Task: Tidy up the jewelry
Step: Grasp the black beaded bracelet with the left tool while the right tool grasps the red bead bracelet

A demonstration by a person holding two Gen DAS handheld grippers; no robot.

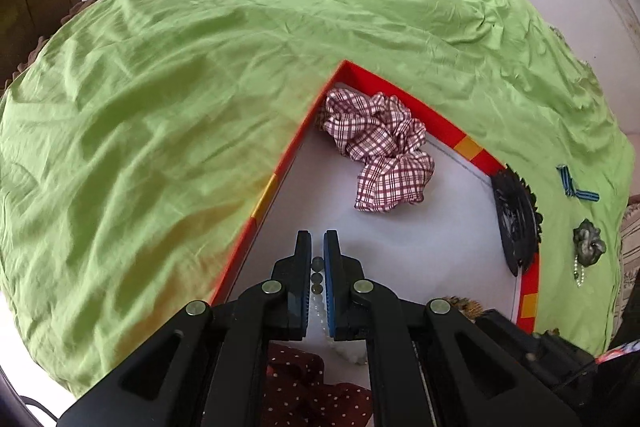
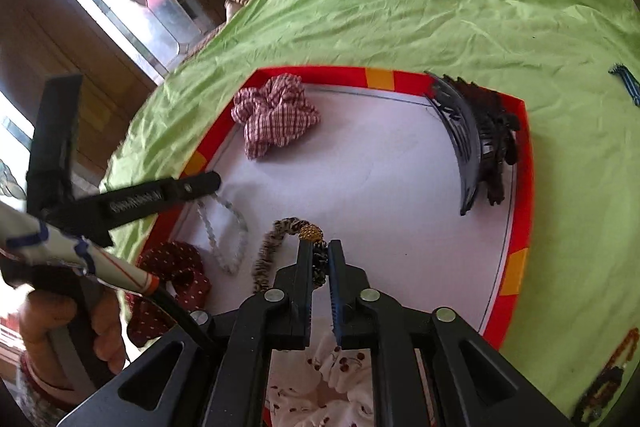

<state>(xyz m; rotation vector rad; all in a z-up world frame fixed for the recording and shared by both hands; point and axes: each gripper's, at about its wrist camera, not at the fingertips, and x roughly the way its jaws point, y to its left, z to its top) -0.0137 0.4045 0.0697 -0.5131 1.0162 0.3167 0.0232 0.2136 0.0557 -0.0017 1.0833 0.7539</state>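
A red-rimmed white tray lies on a green bedsheet. My left gripper is shut on a pale bead necklace, which hangs from it over the tray's left side. My right gripper is shut on a leopard-print hair tie with a gold bead, low over the tray's front middle. A checked scrunchie lies at the tray's far corner. A black hair clip leans on the right rim.
A dark red dotted scrunchie and a white cherry-print scrunchie lie at the tray's near side. On the sheet to the right lie a striped blue clip, a grey-green scrunchie with chain and amber beads.
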